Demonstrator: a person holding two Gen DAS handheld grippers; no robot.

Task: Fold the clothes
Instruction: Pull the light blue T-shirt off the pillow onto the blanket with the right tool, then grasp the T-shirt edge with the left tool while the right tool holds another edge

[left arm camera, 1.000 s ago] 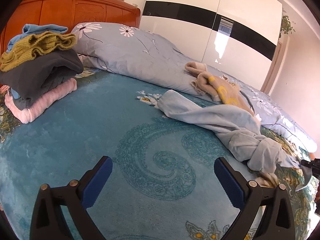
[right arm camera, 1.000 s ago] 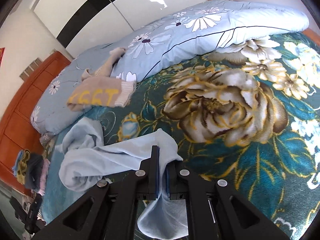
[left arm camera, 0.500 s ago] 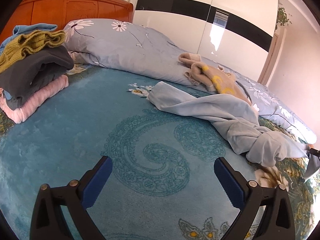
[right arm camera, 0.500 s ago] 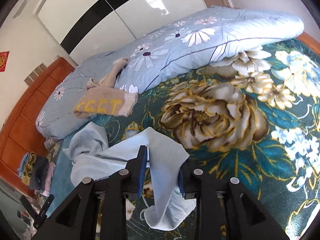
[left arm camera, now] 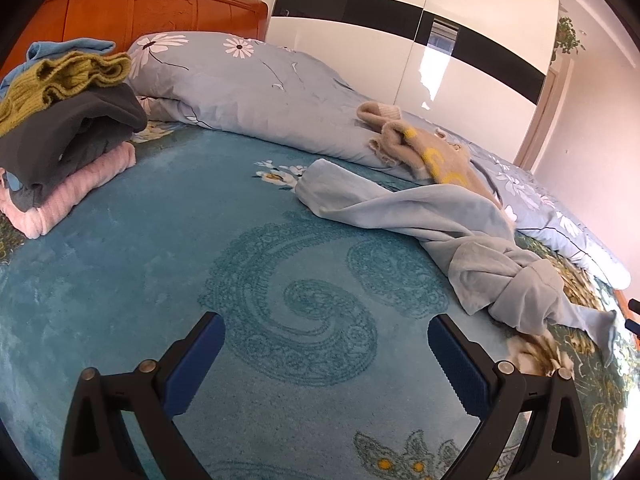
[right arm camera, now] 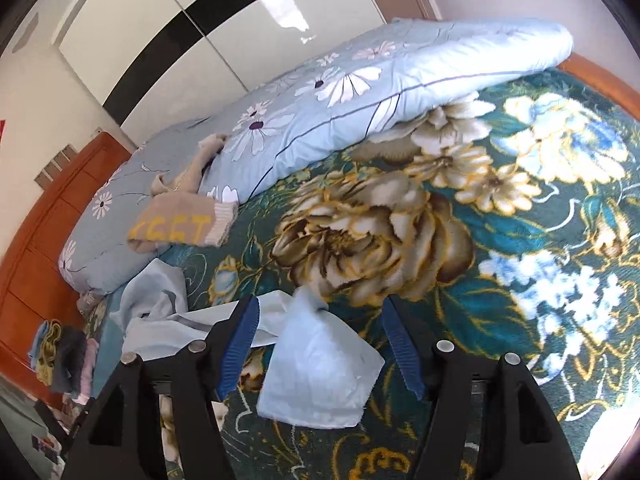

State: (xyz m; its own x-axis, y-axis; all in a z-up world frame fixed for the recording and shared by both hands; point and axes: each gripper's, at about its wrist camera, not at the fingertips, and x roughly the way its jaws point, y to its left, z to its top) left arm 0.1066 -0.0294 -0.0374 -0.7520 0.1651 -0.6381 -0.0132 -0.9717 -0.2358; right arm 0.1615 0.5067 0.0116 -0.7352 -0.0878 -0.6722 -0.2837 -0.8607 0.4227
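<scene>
Two spread grippers: our right gripper (right arm camera: 320, 344), jaws just opening, drops the blue garment (right arm camera: 320, 372); our left gripper (left arm camera: 326, 364) hovers empty; next, untwisting it flat.

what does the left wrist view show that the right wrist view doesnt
Only the left wrist view: the left gripper, jaws open over bare teal blanket, and the knotted middle of the light blue garment.

Only the right wrist view: the right gripper, whose jaws have just been opening, the garment's end lying loose between them, and the blanket's big flower print.

Both: the garment, the tan sweater on the duvet, the folded stack, the wardrobe.
</scene>
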